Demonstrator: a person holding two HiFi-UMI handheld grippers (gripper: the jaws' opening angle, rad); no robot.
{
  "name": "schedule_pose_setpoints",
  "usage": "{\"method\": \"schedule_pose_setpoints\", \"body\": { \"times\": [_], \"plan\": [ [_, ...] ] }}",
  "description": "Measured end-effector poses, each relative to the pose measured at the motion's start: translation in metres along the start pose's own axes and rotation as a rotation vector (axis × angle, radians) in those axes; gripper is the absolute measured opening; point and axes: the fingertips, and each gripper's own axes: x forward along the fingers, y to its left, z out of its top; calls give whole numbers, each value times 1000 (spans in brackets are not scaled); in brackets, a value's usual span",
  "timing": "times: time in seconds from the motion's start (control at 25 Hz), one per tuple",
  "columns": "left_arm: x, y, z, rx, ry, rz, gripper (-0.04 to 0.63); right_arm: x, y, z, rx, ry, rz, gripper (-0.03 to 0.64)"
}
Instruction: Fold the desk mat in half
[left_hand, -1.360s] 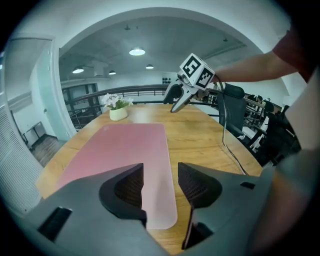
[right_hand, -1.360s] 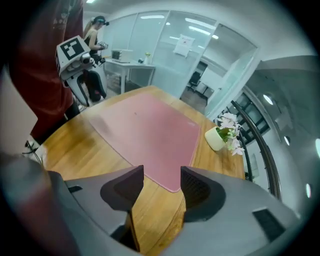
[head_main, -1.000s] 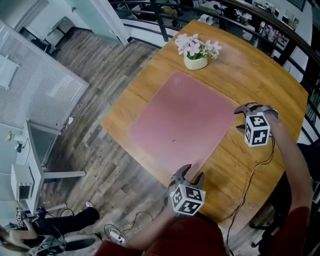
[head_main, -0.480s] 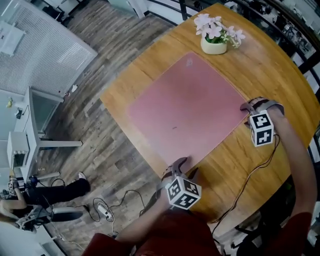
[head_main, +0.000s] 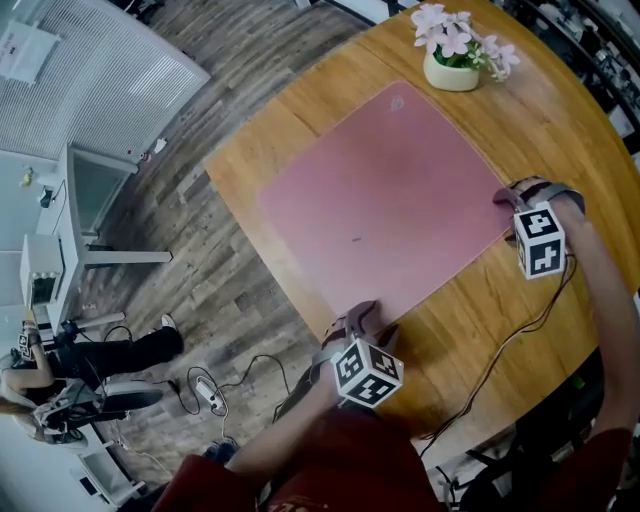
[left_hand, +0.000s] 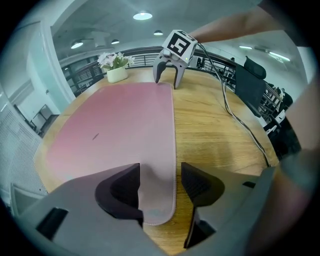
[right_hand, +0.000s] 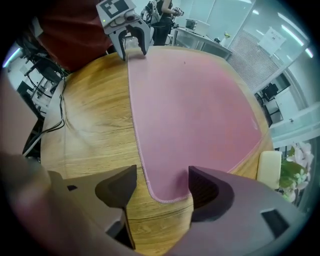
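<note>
At the table's near edge, the left gripper (left_hand: 159, 182) and right gripper (right_hand: 156, 182) each straddle a near corner of the pink desk mat (head_main: 385, 195), their jaws opening and not pinching it, while the mat lies flat and unfolded on the wooden table (head_main: 560, 125), with a potted flower (head_main: 452, 72) just beyond its far corner.

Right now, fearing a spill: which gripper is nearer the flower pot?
Right gripper: mat corner nearer the pot. Left gripper: corner farthest away. Both jaws opening, mat between.
</note>
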Motion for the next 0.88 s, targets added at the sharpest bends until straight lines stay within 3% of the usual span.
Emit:
{"method": "schedule_pose_setpoints", "body": {
  "times": [0.52, 0.88],
  "plan": [
    [8, -4, -5, 18, 6, -37, 283, 8, -3, -2, -12, 23, 150, 357],
    [10, 4, -6, 52, 26, -47, 249, 10, -8, -1, -5, 14, 151, 325]
  ]
}}
